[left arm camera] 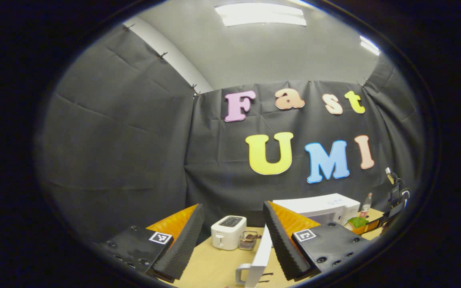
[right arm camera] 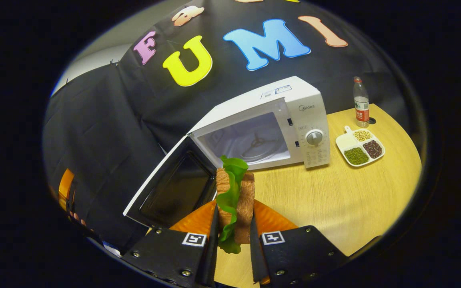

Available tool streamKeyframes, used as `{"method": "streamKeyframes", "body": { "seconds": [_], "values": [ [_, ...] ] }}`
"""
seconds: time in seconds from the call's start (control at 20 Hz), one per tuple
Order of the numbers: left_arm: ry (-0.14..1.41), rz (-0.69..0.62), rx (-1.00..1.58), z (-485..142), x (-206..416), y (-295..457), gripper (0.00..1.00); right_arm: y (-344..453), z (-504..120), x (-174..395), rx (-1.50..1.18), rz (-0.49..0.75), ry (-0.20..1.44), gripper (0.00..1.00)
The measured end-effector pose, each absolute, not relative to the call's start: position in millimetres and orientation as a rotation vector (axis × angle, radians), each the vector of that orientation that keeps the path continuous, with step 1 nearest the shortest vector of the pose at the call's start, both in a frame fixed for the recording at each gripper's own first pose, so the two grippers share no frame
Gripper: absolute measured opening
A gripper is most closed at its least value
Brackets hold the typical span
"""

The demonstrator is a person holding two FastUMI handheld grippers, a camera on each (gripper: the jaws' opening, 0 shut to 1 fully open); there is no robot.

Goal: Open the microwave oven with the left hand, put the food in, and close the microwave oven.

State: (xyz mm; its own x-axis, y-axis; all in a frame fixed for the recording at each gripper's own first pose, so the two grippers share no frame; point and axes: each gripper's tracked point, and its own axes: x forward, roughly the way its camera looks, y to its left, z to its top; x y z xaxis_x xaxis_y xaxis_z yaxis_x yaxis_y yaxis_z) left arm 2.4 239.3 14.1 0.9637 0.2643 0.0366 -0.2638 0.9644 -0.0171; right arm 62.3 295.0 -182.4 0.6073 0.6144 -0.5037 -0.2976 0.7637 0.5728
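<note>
Looking along the left claw [left arm camera: 233, 240], its fingers are spread wide with nothing between them, above the bench [left arm camera: 214, 264], where a toaster [left arm camera: 228, 232] stands near the edge of the open microwave door [left arm camera: 261, 256]. In the right gripper view, the right claw [right arm camera: 233, 236] is pinching a sandwich [right arm camera: 235, 200] with green lettuce, held upright just before the open microwave [right arm camera: 262, 128]; a divided dish [right arm camera: 359, 146] and a bottle [right arm camera: 361, 102] stand on the bench to its right.
</note>
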Motion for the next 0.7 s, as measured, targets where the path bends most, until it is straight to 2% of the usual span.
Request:
{"method": "streamKeyframes", "body": {
  "seconds": [0.05,0.2,0.35,0.4,0.5,0.55,0.7],
  "values": [
    [-0.035,0.276,-0.013,11.5,5.9,246.7,0.94,301.7,-184.4,69.8,0.476,0.537,0.737,0.36],
    [-0.027,0.297,-0.006,5.7,11.4,270.3,0.98,319.6,-190.7,94.4,0.512,0.493,0.711,0.36],
    [-0.006,0.314,0.019,-4.4,14.8,291.2,0.98,330.1,-200.9,117.4,0.498,0.435,0.685,0.36],
    [0.002,0.324,0.030,-7.6,16.0,300.0,0.94,335.9,-205.8,122.4,0.495,0.425,0.684,0.36],
    [0.013,0.338,0.034,-12.5,18.9,314.0,0.98,349.2,-212.0,135.1,0.509,0.415,0.681,0.36],
    [0.017,0.344,0.031,-15.9,21.5,320.1,0.91,355.4,-215.0,142.1,0.516,0.410,0.676,0.36],
    [0.029,0.362,0.031,-23.5,30.1,341.6,0.95,372.6,-221.4,166.8,0.534,0.385,0.634,0.36]
  ]
}}
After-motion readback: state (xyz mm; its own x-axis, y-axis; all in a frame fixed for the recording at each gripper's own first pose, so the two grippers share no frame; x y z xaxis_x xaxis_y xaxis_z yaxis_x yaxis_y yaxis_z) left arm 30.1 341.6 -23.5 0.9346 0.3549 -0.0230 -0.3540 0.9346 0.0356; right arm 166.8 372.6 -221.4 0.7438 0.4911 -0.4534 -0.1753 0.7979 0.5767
